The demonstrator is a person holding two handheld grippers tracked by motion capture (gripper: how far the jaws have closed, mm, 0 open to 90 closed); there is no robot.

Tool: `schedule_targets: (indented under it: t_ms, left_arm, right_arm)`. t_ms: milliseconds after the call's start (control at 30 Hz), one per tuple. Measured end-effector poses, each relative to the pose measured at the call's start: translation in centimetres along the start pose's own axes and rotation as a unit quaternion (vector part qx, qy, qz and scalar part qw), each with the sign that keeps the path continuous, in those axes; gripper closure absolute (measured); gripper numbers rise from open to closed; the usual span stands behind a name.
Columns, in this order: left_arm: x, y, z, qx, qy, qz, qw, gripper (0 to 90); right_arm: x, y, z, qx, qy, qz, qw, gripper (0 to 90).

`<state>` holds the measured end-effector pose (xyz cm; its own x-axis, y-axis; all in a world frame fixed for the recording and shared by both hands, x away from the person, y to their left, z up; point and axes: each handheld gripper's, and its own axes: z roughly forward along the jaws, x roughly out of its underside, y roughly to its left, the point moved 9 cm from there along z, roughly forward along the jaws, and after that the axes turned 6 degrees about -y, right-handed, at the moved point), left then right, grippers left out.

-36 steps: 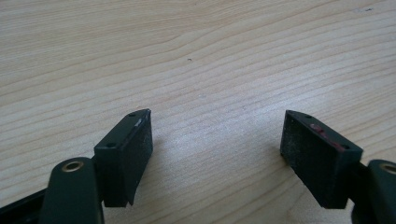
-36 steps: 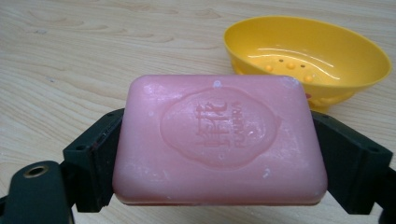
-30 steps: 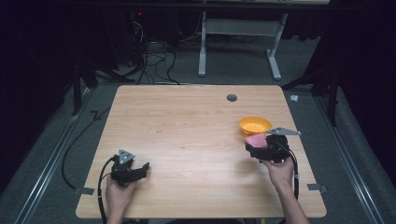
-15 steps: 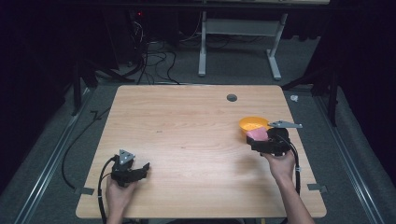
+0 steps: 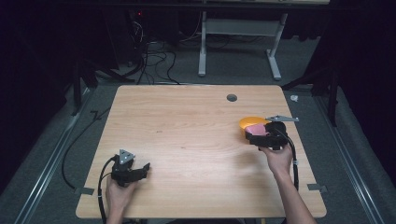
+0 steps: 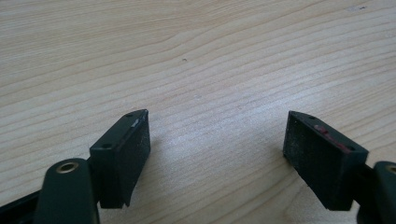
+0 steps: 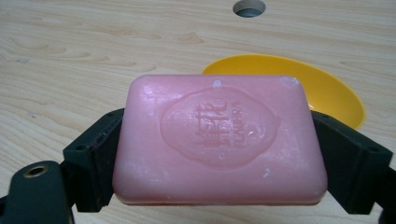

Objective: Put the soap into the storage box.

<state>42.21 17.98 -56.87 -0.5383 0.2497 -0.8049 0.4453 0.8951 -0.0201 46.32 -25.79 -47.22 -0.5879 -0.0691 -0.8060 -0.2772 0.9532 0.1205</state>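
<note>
A pink soap bar (image 7: 219, 140) with an embossed oval stamp is clamped flat between the jaws of my right gripper (image 7: 219, 158). It hangs just in front of and partly over a shallow yellow dish (image 7: 322, 88). From above, the right gripper (image 5: 259, 135) holds the pink soap bar (image 5: 257, 129) at the near edge of the yellow dish (image 5: 247, 122), at the table's right side. My left gripper (image 6: 217, 154) is open over bare wood, nothing between its jaws. It rests near the front left of the table (image 5: 135, 169).
The wooden table (image 5: 187, 140) has a round cable hole (image 5: 231, 97) at the back right. Cables trail from both grippers off the front edge. A white desk frame (image 5: 238, 42) and loose wires stand on the dark floor behind.
My right gripper has carried the soap bar away from the person and up, from beside the dish to its near edge. The left gripper has stayed put.
</note>
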Motion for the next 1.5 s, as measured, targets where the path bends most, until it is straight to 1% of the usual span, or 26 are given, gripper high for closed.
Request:
schedule_targets:
  t_ms: [167, 233, 300, 400, 600, 700, 833, 1033, 1100, 1167, 1300, 1400, 1467, 1500]
  left_arm:
    - [0.0, 0.0, 0.0, 0.0, 0.001, 0.0, 1.0, 22.0]
    - [0.0, 0.0, 0.0, 0.001, 0.002, 0.0, 1.0, 21.6]
    - [0.0, 0.0, 0.0, 0.001, 0.002, 0.0, 1.0, 21.3]
    - [0.0, 0.0, 0.0, 0.004, 0.002, -0.001, 1.0, 21.0]
    - [0.0, 0.0, 0.0, 0.004, 0.001, -0.003, 1.0, 20.1]
    - [0.0, 0.0, 0.0, 0.004, 0.003, -0.001, 1.0, 19.5]
    - [0.0, 0.0, 0.1, 0.001, 0.004, 0.002, 1.0, 19.5]
    - [0.0, 0.0, 0.1, 0.002, 0.004, 0.002, 1.0, 19.7]
    - [0.0, 0.0, 0.1, 0.002, 0.005, 0.003, 1.0, 19.7]
    - [0.0, 0.0, 0.1, 0.001, 0.004, 0.003, 1.0, 19.7]
    - [0.0, 0.0, 0.1, 0.001, 0.004, 0.002, 1.0, 19.7]
    - [0.0, 0.0, 0.1, 0.002, 0.005, 0.003, 1.0, 19.7]
    - [0.0, 0.0, 0.1, 0.002, 0.005, 0.002, 1.0, 19.8]
    - [0.0, 0.0, 0.1, 0.002, 0.005, 0.002, 1.0, 19.8]
  right_arm:
    - [-0.2, -0.4, 0.3, 0.009, 0.004, 0.007, 0.9999, 13.4]
    - [-0.3, -0.7, 0.5, 0.019, 0.008, 0.01, 0.9998, 13.4]
    - [-0.5, -0.8, 0.6, 0.023, 0.008, 0.012, 0.9996, 13.4]
    - [-0.7, -1.0, 0.9, 0.026, 0.006, 0.016, 0.9995, 13.4]
    - [-0.9, -1.4, 1.4, 0.035, 0.012, 0.021, 0.9991, 13.4]
    - [-1.1, -1.5, 1.5, 0.036, 0.011, 0.022, 0.999, 13.4]
    - [-1.4, -1.9, 2.1, 0.04, 0.012, 0.032, 0.9986, 13.4]
    - [-1.6, -2.4, 2.9, 0.049, 0.01, 0.038, 0.998, 13.4]
    - [-1.4, -2.6, 3.5, 0.057, 0.017, 0.043, 0.9973, 13.4]
    - [-1.4, -2.7, 3.7, 0.06, 0.019, 0.042, 0.9971, 13.3]
    - [-1.2, -3.1, 4.5, 0.074, 0.02, 0.051, 0.9958, 13.4]
    - [-1.2, -3.3, 4.7, 0.079, 0.021, 0.054, 0.9952, 13.3]
    - [-1.1, -3.6, 5.0, 0.085, 0.028, 0.06, 0.9941, 13.3]
    - [-1.1, -3.6, 5.0, 0.085, 0.028, 0.06, 0.9941, 13.3]
